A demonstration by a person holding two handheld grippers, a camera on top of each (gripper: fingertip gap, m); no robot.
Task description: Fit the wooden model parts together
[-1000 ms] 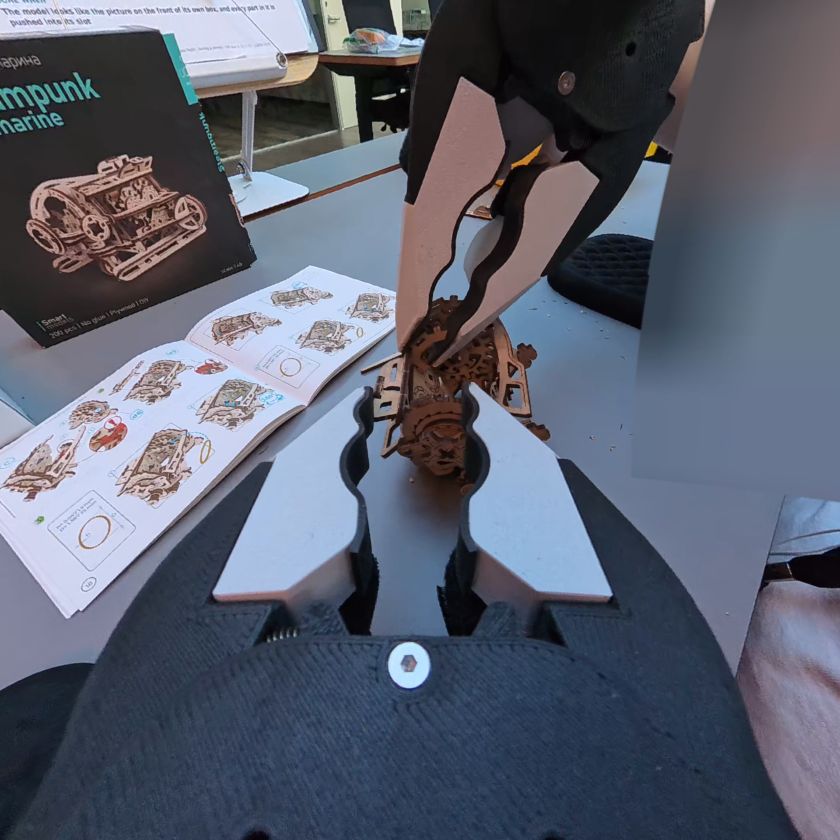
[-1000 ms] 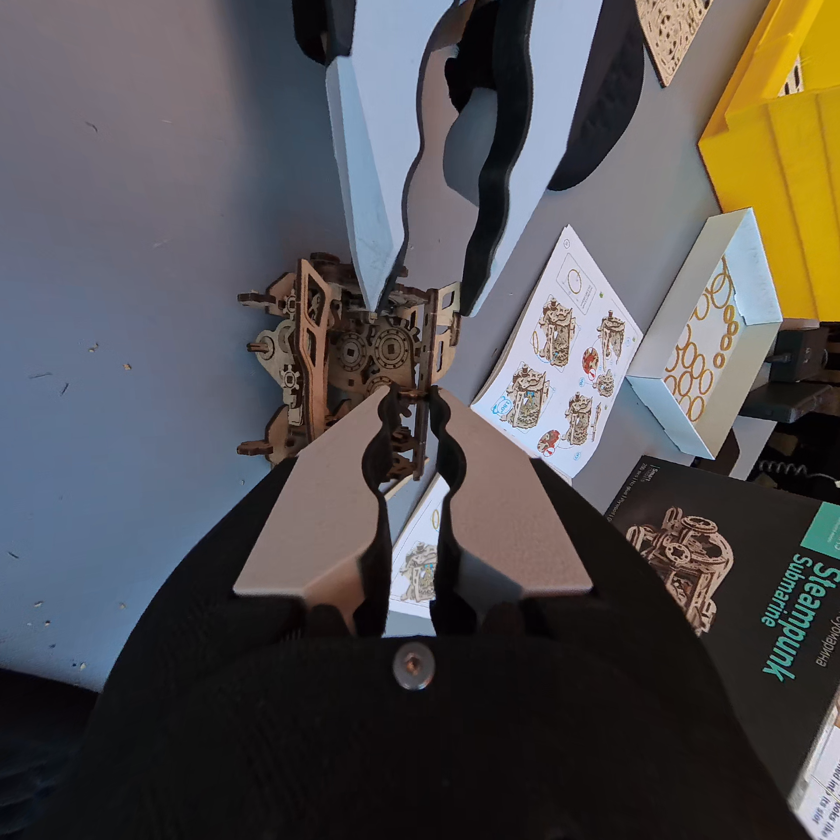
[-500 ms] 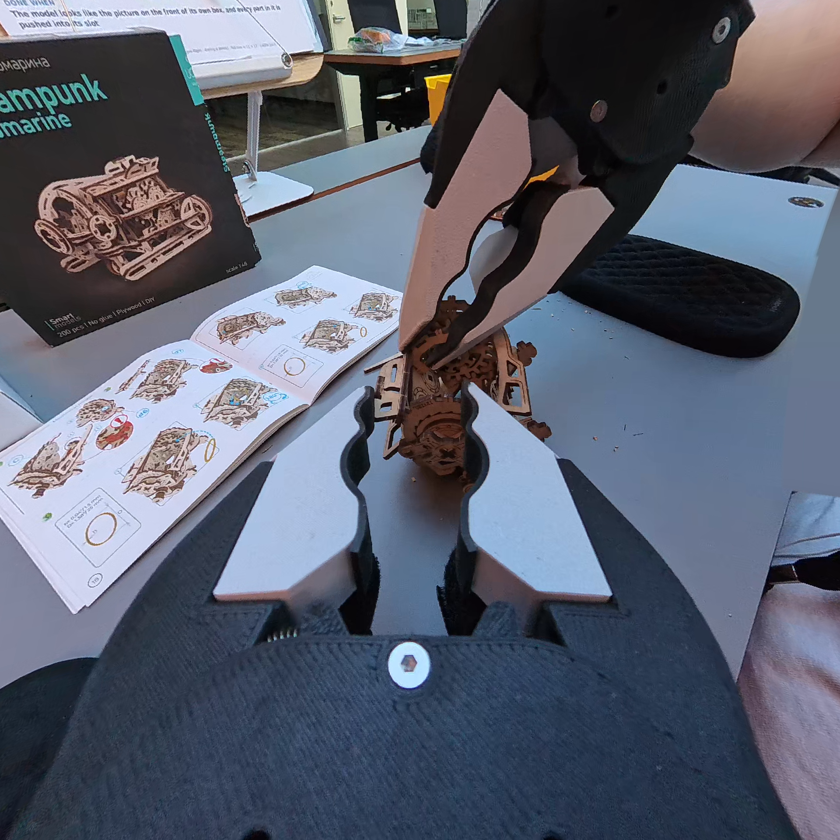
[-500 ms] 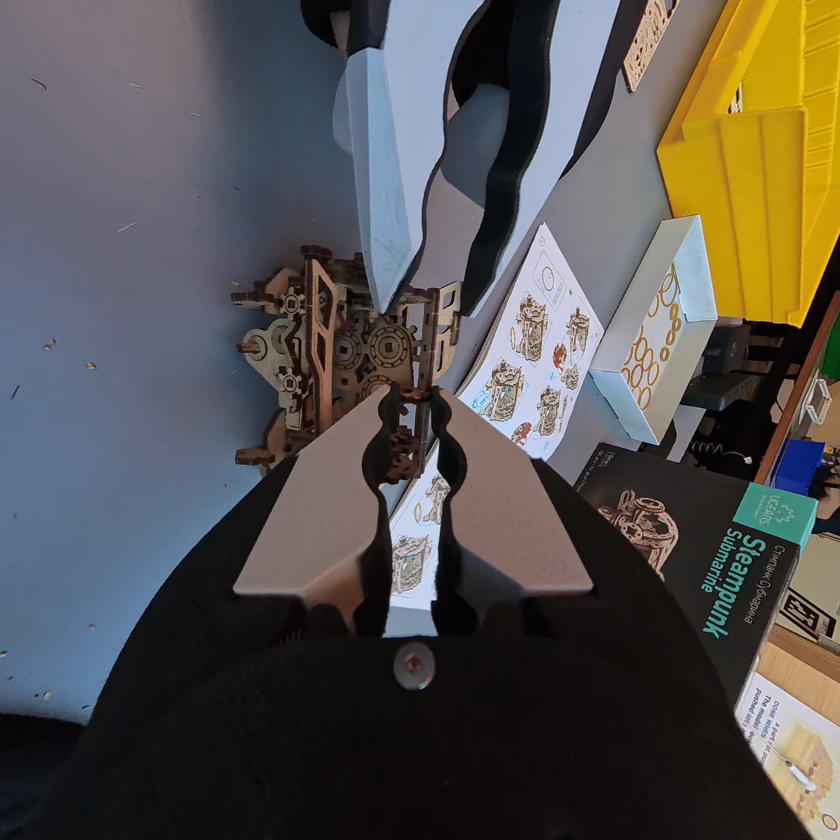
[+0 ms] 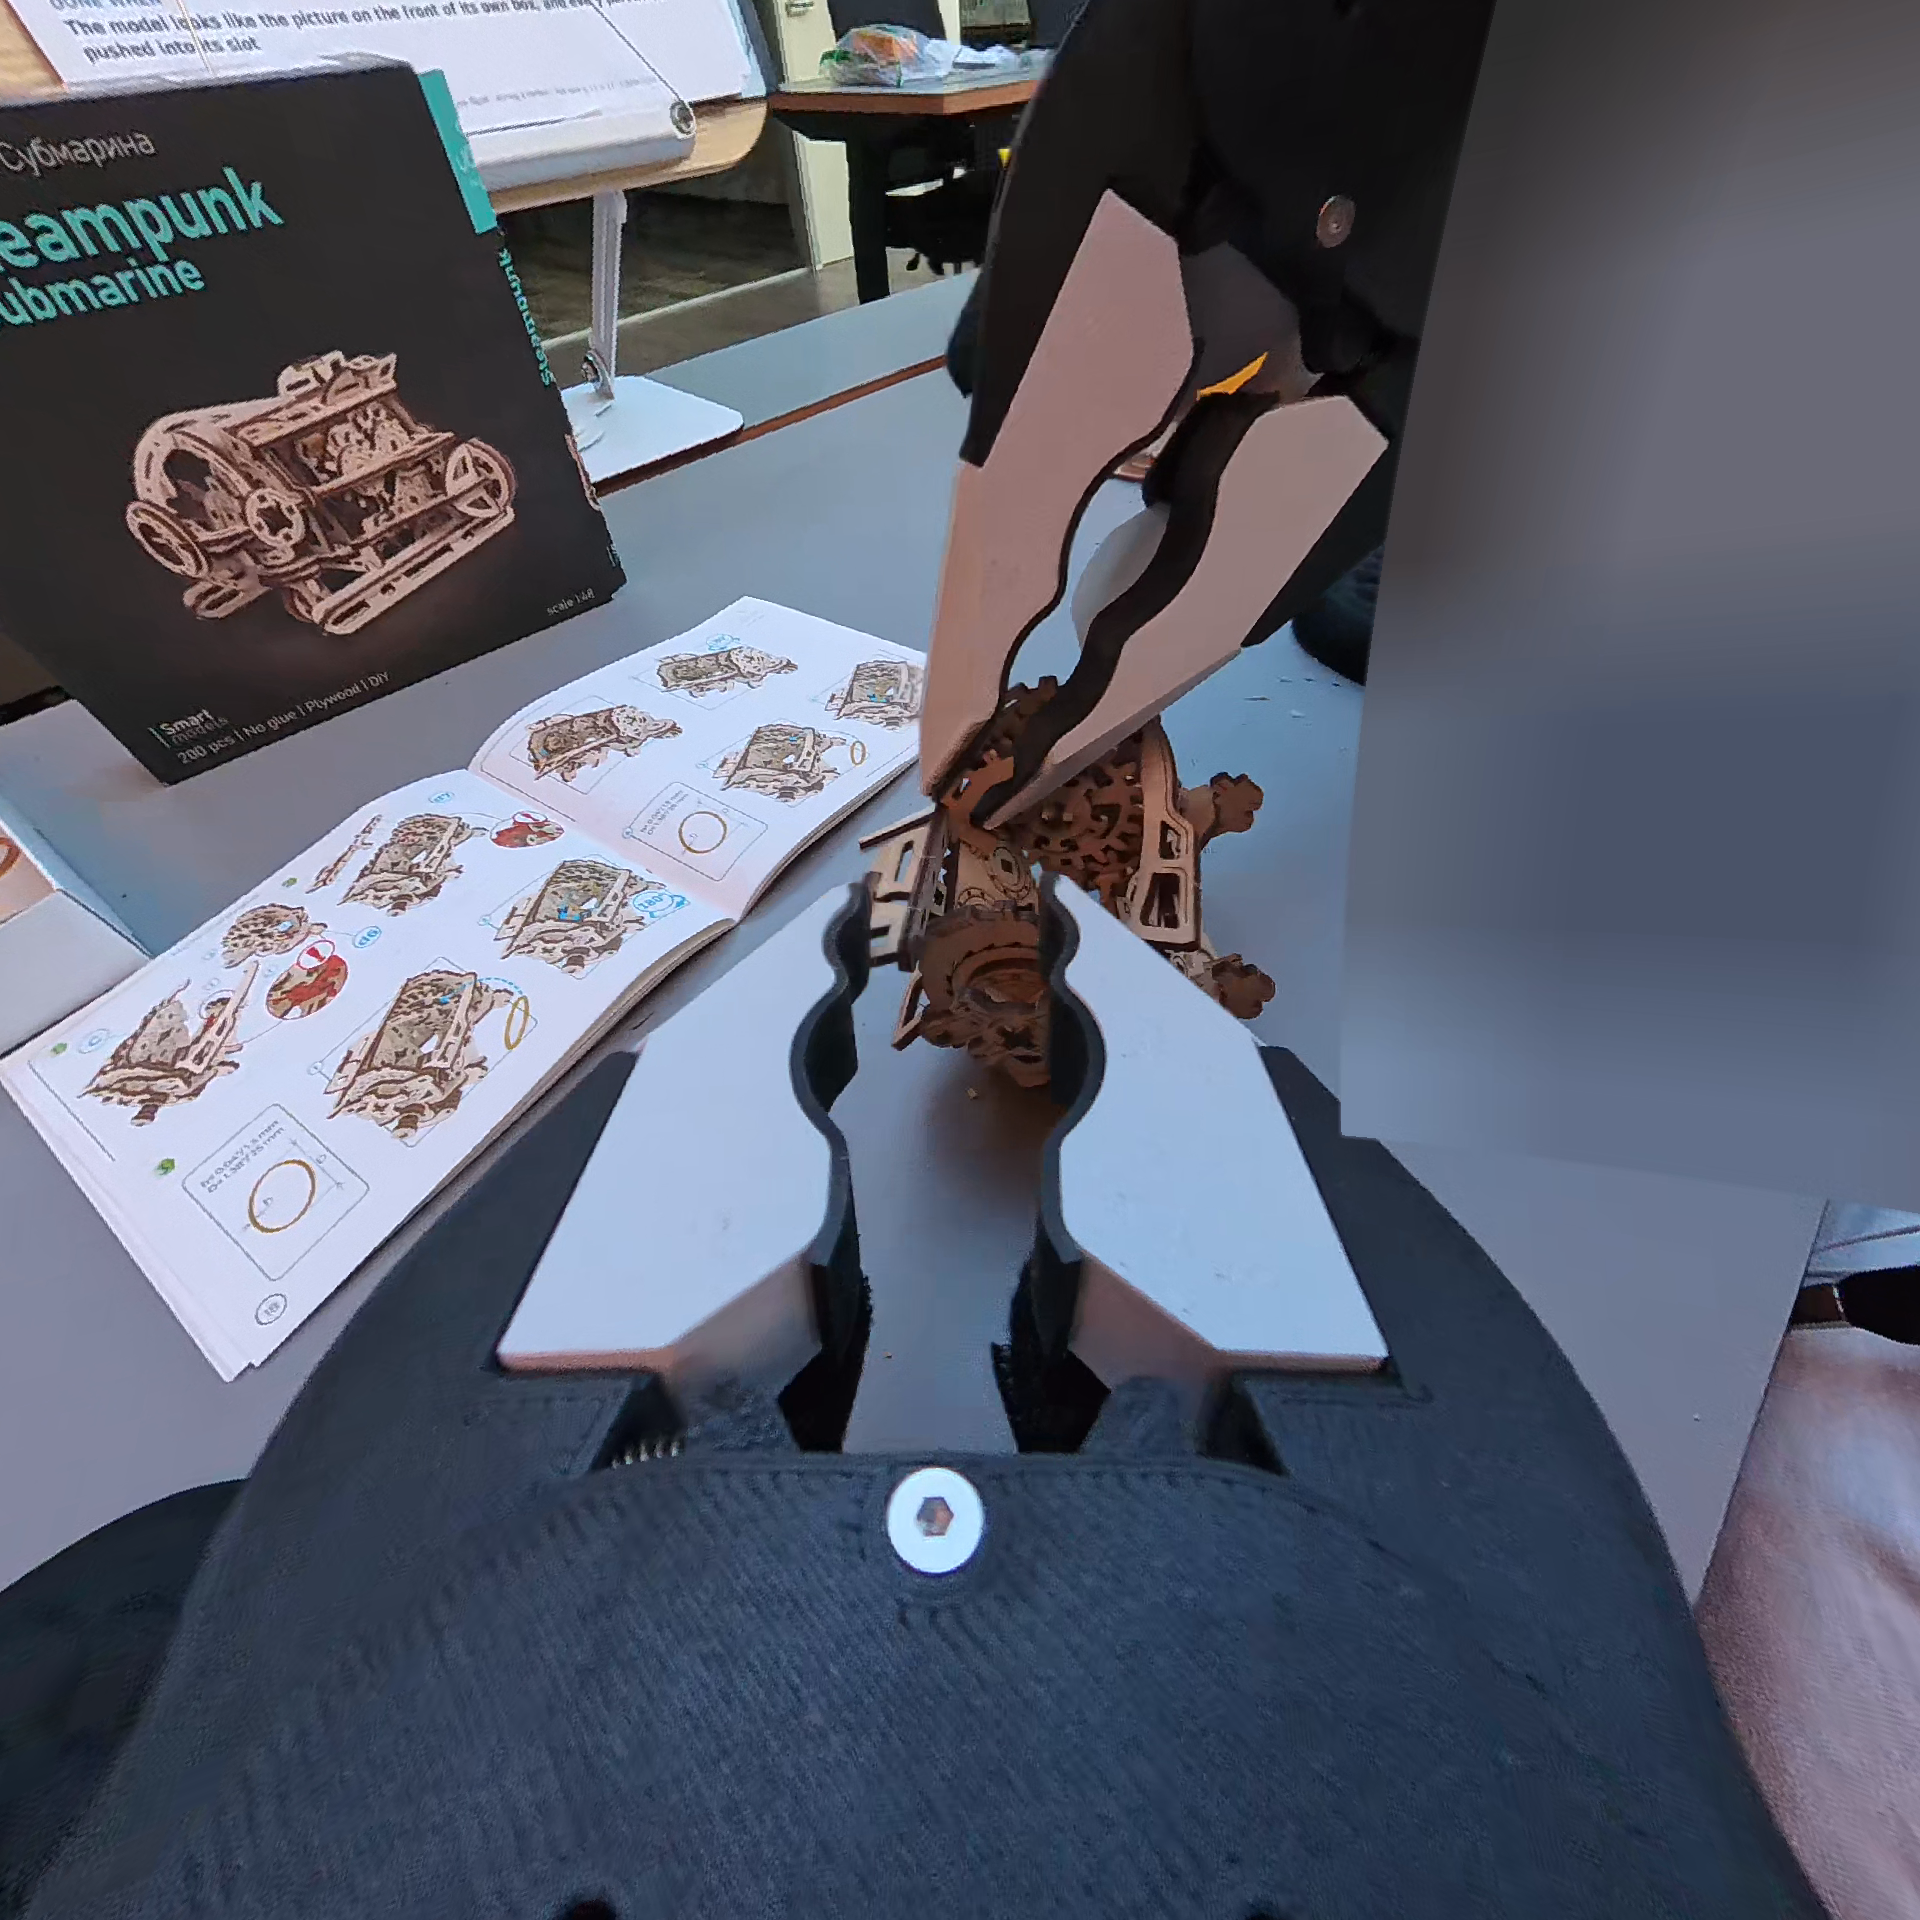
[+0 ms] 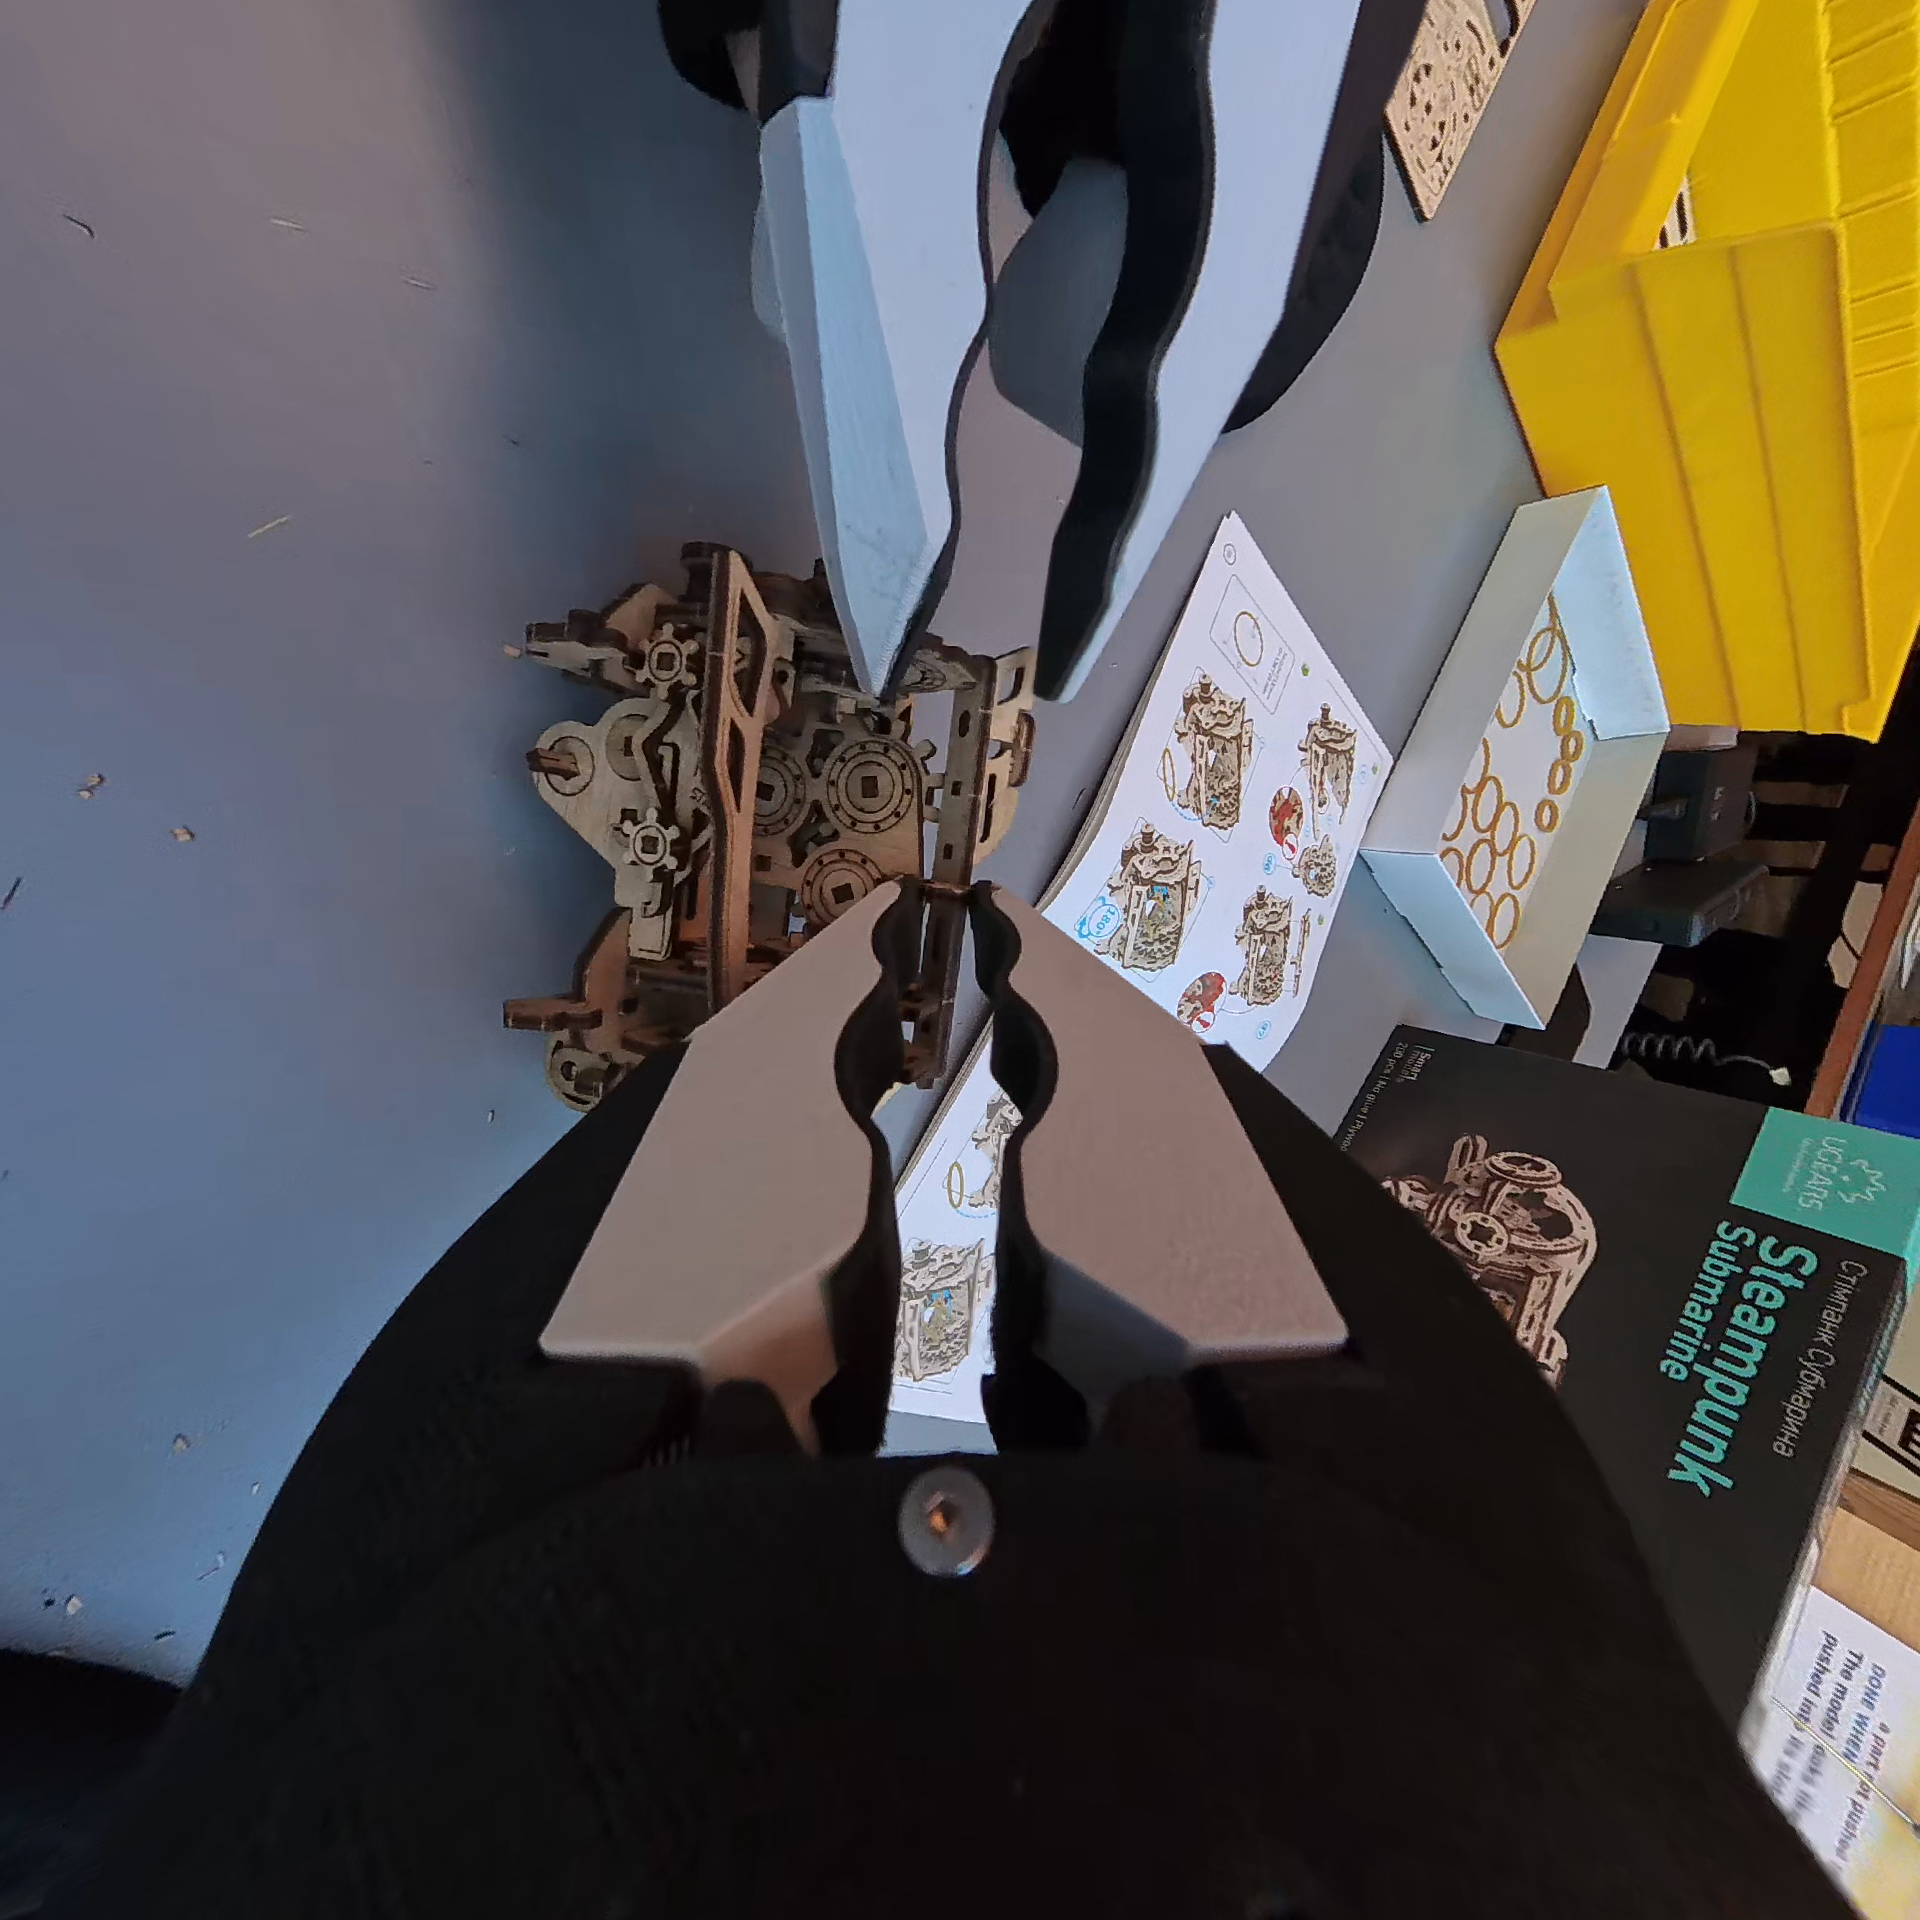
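The half-built wooden model (image 5: 1101,831) stands on the grey table (image 5: 790,520); it also shows in the right wrist view (image 6: 748,810). My left gripper (image 5: 951,904) is open, and the model's near end sits between its fingertips with a gap on the left side. From the right wrist view it (image 6: 966,681) comes in from above, one fingertip (image 6: 883,644) touching the model. My right gripper (image 6: 940,896) is shut on a thin upright plate at the model's edge. In the left wrist view it (image 5: 977,805) reaches down onto the model's top.
An open instruction booklet (image 5: 468,935) lies left of the model, with the black model box (image 5: 260,416) standing behind it. A white tray of rubber rings (image 6: 1507,748), a yellow bin (image 6: 1714,364) and a black pad (image 6: 1320,260) lie beyond the booklet. Less than 4 cm separates the two grippers' tips.
Both grippers stay at the model in the same grip. Only the camera views have shifted slightly.
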